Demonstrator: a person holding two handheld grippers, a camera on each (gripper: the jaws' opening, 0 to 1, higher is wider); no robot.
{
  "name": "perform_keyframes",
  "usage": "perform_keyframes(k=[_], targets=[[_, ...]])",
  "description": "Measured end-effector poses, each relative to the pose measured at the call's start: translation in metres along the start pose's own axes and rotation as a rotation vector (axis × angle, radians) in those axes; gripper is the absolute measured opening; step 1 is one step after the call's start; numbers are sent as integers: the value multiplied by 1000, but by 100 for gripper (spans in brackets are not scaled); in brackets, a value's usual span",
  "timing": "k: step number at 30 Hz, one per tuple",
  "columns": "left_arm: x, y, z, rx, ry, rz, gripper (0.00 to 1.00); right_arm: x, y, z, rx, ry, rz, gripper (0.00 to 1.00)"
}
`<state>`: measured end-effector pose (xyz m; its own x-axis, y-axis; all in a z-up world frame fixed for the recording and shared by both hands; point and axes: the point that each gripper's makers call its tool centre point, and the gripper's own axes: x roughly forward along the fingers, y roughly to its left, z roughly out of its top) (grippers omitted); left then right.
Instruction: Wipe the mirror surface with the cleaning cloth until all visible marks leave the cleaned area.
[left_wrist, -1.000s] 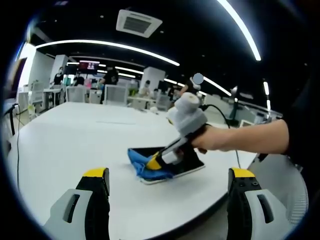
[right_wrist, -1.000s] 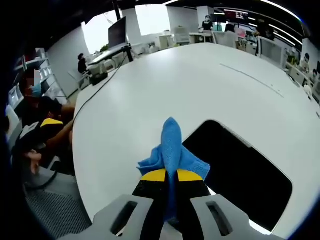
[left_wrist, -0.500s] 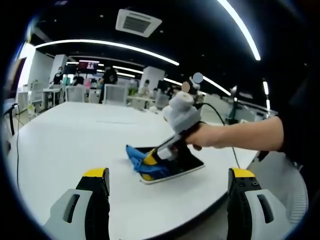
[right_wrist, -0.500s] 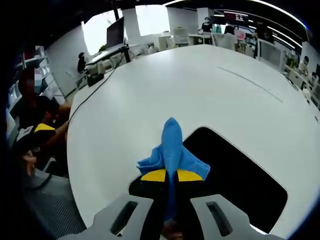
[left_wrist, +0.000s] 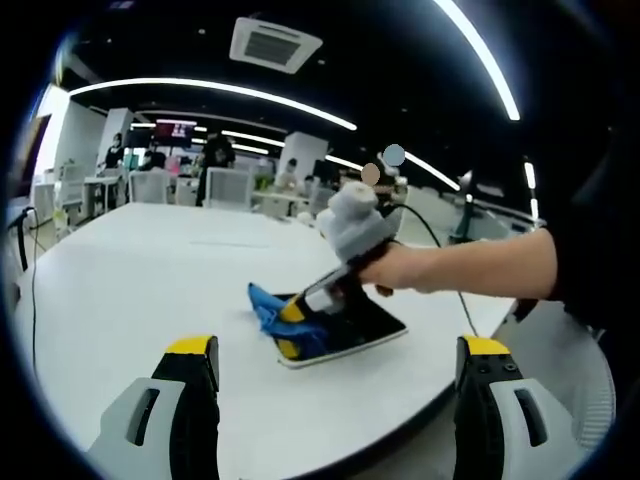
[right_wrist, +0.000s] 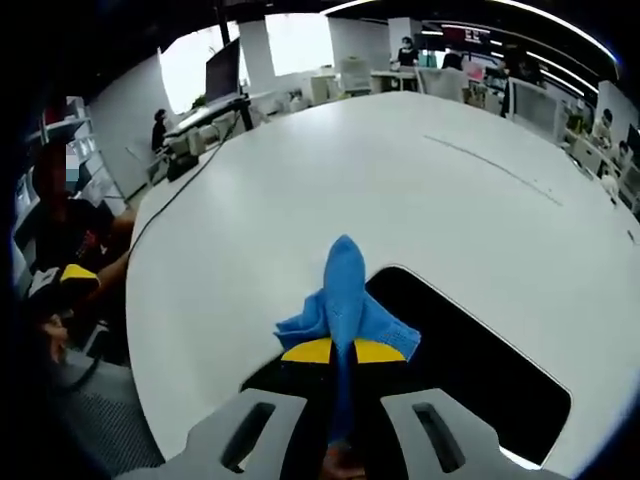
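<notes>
Right gripper (right_wrist: 333, 352) is clamped on the blue cleaning cloth (right_wrist: 345, 290), which is bunched and pressed onto the near end of the dark mirror (right_wrist: 470, 375), itself lying flat on the white table (right_wrist: 300, 190). Left gripper (left_wrist: 338, 345) is held wide apart, nothing gripped, well back. Cloth judged soft and light, best pinched mid-fold; mirror judged rigid, slick, fragile, so edges only

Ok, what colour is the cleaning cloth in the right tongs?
Blue; the cleaning cloth shows best in the right gripper view.
</notes>
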<state>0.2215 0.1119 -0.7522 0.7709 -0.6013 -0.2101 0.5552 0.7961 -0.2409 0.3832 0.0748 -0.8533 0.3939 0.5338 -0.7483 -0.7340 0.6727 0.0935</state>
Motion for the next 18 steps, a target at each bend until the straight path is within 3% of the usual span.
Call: perform_keyframes(k=[18], targets=[[-1, 1, -2, -3, 10, 9, 99, 9, -16, 12, 44, -18, -9, 0]])
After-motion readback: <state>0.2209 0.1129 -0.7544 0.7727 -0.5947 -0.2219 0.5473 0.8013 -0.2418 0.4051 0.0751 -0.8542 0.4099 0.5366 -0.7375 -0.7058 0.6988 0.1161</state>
